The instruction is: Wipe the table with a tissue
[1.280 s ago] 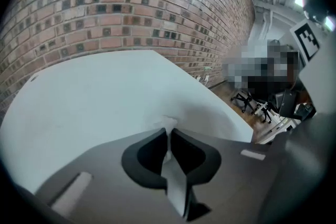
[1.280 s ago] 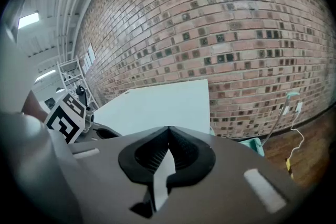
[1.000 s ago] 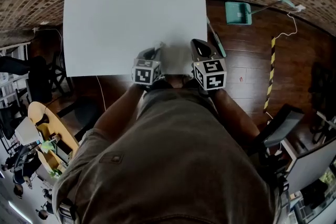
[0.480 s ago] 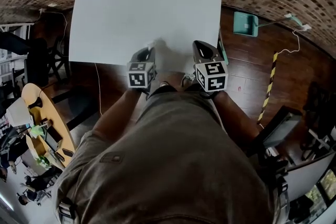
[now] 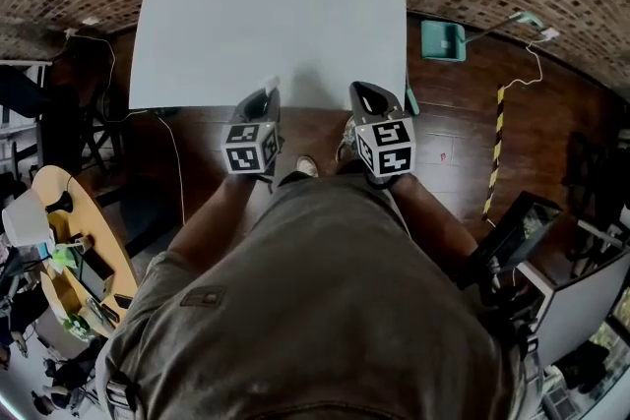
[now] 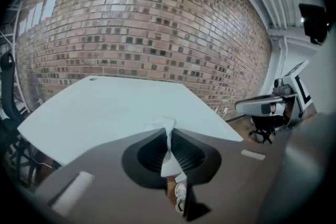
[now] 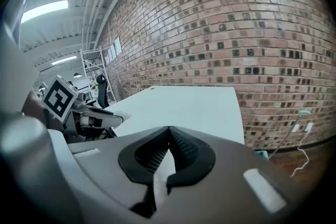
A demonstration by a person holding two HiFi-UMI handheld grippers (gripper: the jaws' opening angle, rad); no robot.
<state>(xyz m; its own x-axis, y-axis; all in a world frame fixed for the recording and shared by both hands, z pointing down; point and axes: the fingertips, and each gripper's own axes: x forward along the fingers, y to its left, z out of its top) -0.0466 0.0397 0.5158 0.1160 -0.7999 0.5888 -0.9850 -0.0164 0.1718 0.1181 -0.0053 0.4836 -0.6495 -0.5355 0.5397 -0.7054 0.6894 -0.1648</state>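
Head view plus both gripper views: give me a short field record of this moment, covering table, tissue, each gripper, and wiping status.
table: white table, bare top, brick wall behind
tissue: white tissue pinched upright, a tuft showing past the jaw tips
left gripper: left gripper at the table's near edge, jaws shut on the tissue
right gripper: right gripper beside it, jaws together, nothing showing past the tips
wiping status: cannot tell whether the tissue touches the table

The head view looks steeply down past the person onto the table [image 5: 276,15], left gripper [image 5: 264,96] and right gripper [image 5: 366,95]. Each gripper view sits low at the table's near edge, facing across it to the brick wall [image 6: 147,23]. All three share the table.
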